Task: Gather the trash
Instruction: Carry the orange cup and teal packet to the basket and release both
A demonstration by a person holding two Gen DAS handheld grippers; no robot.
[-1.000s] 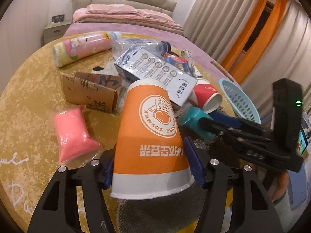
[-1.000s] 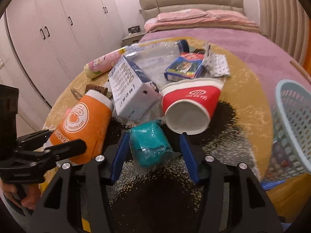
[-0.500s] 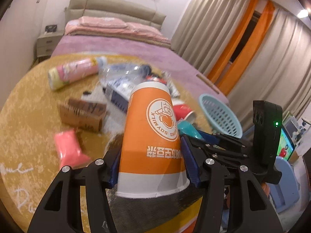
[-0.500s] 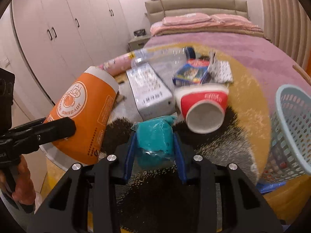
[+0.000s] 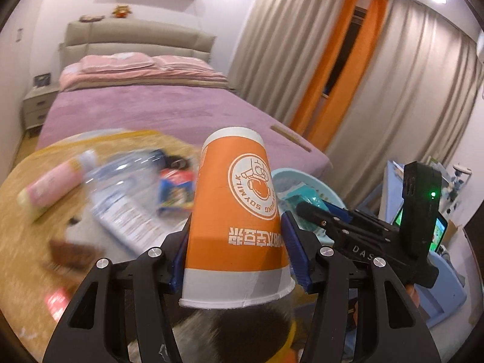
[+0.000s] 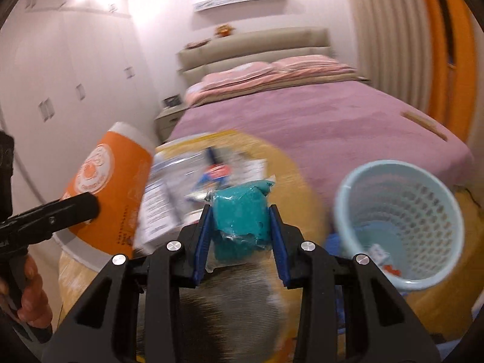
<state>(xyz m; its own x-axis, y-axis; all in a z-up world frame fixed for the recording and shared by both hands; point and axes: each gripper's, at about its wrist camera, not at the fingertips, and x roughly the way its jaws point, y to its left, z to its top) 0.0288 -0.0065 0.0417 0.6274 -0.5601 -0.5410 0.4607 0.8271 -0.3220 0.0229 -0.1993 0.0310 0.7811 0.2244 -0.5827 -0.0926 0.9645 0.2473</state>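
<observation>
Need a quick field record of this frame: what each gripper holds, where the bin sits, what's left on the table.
left gripper: shut on orange paper cup, held upside down, rim toward camera
right gripper: shut on teal packet
basket: light blue, right of the teal packet, some scraps at the bottom
table: gold cloth; pink tube, clear bottle, blue packet; blurred

Bed with purple cover and pink pillows stands behind the bench. Nightstand beside bed. Grey and orange curtains at the window. White wardrobe along one wall.
</observation>
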